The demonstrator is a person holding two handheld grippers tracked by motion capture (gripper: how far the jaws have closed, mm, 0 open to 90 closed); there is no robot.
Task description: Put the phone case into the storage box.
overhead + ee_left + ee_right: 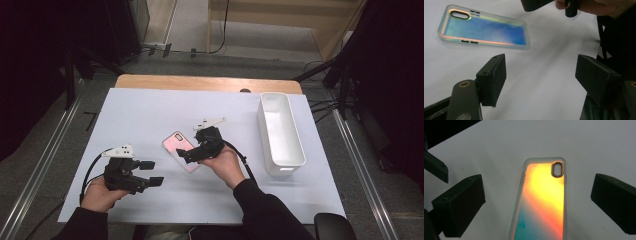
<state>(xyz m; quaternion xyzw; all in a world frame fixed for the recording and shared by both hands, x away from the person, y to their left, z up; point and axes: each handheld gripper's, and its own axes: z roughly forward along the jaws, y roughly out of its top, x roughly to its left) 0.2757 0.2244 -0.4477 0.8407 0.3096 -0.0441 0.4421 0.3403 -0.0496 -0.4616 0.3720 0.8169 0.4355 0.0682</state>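
Your right tool (186,154) hangs over the near end of the translucent iridescent phone case (176,144), which lies flat on the white sheet covering the desk (150,110), just right of centre. In the right tool's own view the jaws stand wide, one on each side of the case (541,200) with clear sheet between each jaw and the case edge; whether the jaws touch the sheet cannot be told. The lower end of the case is cut off by the bottom edge of that view, and in the high view your right hand (227,167) and the tool body hide its near corner. The oval camera cut-out sits at the far end, toward 11 o'clock on the desk.

Your left tool (150,172) sits at 8 o'clock from the case, well apart from it, jaws wide and holding nothing. In its view the case (484,28) lies at 11 o'clock beyond the jaws, whole but tinted blue; the right tool (536,3) is cropped at the top edge, and the right jaw merges with a dark sleeve.

The white rectangular plastic bin (280,132) stands at 3 o'clock from the case, well apart. Its interior is washed out by glare.
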